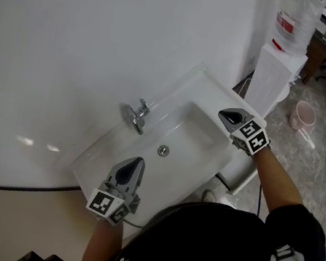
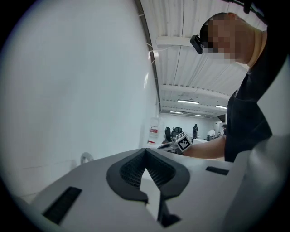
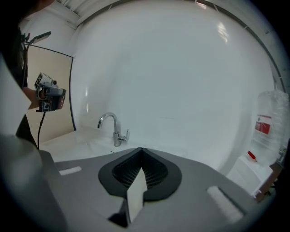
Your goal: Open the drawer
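Black top (image 1: 217, 249) fills the bottom of the head view and masks whatever sits under the basin. Left gripper (image 1: 135, 163): jaws pressed together, empty, hovering over the front-left rim of the washbasin (image 1: 211, 86). Faucet (image 1: 135, 116) sits just beyond it. Right gripper (image 1: 225, 114): jaws likewise closed on nothing, above the right rim. Drawer isn't visible in any view, probably below the basin. Both grippers look parked, not lined up on a handle.
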The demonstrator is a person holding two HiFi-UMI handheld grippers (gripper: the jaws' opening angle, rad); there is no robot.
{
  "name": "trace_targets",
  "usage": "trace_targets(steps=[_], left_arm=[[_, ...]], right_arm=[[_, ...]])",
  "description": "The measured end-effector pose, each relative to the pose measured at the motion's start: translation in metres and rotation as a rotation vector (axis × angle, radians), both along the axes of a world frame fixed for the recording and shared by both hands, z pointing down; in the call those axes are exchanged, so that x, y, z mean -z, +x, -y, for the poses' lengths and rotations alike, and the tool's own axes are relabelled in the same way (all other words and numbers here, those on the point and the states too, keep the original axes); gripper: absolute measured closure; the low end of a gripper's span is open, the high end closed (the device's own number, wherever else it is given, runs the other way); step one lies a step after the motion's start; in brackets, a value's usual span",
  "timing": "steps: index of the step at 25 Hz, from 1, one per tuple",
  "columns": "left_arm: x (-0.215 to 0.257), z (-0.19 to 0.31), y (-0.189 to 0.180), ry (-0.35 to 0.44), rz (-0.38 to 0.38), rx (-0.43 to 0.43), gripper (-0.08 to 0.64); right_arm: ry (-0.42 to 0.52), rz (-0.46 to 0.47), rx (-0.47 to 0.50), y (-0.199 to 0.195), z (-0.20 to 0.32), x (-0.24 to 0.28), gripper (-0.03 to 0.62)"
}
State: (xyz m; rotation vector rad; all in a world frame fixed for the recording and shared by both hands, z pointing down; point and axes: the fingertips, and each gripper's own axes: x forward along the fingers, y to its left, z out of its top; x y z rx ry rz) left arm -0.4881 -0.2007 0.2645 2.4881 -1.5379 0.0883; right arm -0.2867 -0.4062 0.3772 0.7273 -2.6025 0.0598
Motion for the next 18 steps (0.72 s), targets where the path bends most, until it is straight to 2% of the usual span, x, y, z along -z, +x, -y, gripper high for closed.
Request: trace_targets(steps=[8,14,18], left_arm=[[0.01,-0.107,-0.104,0.019,-0.007,0.231,0.565],[0.005,-0.172,-0.158,0.023,-0.015,0.41,0.565],[-0.001,-0.207,-0.179,0.013,-0.021,0.515,0.565]], right_arm=[[0.004,0.041,0.175,-0.144,-0.07,0.04,0.592],[-0.022,0.066,0.341,-0.229,-0.131,0.053,0.592],[-0.011,0.078,0.446,-0.267,-0.163,0.067,0.592]])
